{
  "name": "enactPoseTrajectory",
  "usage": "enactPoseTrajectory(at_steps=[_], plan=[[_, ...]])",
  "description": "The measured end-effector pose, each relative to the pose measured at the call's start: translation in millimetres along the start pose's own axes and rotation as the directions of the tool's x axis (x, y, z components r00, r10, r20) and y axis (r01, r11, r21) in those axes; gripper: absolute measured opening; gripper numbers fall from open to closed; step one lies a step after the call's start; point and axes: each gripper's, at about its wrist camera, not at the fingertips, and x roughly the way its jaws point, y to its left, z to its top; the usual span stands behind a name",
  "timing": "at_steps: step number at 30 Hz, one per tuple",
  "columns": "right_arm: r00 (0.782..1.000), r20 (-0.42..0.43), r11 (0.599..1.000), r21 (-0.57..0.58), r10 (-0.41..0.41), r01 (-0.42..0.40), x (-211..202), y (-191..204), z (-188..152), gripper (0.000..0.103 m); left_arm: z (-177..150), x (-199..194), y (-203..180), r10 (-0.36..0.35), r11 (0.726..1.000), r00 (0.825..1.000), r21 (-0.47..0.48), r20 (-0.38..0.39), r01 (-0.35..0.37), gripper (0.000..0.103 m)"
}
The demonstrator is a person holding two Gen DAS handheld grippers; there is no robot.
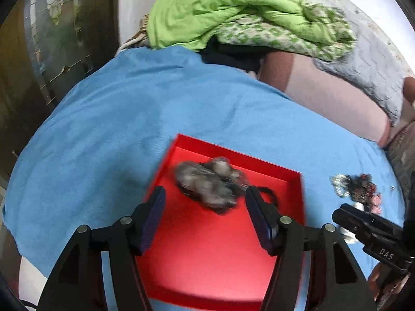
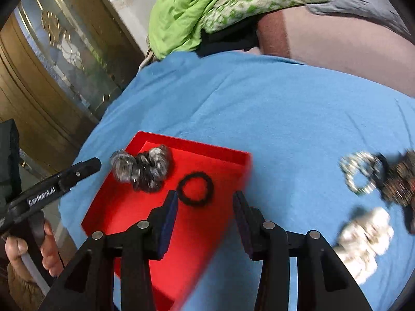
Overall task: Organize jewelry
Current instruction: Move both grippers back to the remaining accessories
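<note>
A red tray (image 1: 233,153) (image 2: 194,143) lies on a blue cloth (image 1: 129,103) (image 2: 285,116). In its far corner sits a grey furry scrunchie (image 1: 207,181) (image 2: 141,167), with a black hair tie (image 2: 194,202) (image 1: 269,191) beside it. My left gripper (image 1: 205,194) hangs open above the tray, and the scrunchie shows between its fingers, untouched. My right gripper (image 2: 205,195) is open over the tray's right side, just short of the hair tie. Neither holds anything.
Loose jewelry lies on the cloth right of the tray: a silver beaded bracelet (image 2: 348,165), a dark beaded piece (image 2: 399,181) and a white pearly piece (image 2: 363,238). A green quilt (image 1: 233,7) is heaped behind. A wood and glass door (image 1: 52,39) stands at the left.
</note>
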Motion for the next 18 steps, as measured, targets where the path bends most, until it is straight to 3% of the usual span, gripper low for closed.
enactPoseTrajectory(at_steps=[9, 18], plan=[[0.991, 0.027, 0.983, 0.134, -0.133, 0.128, -77.0, -97.1, -67.8, 0.051, -34.9, -2.0, -111.8, -0.121, 0.977, 0.99, 0.169, -0.069, 0.131, 0.062], [0.961, 0.032, 0.922, 0.295, -0.273, 0.252, -124.1, -195.5, -102.9, 0.051, -72.1, 32.5, -213.0, -0.196, 0.932, 0.96, 0.266, -0.202, 0.246, 0.062]])
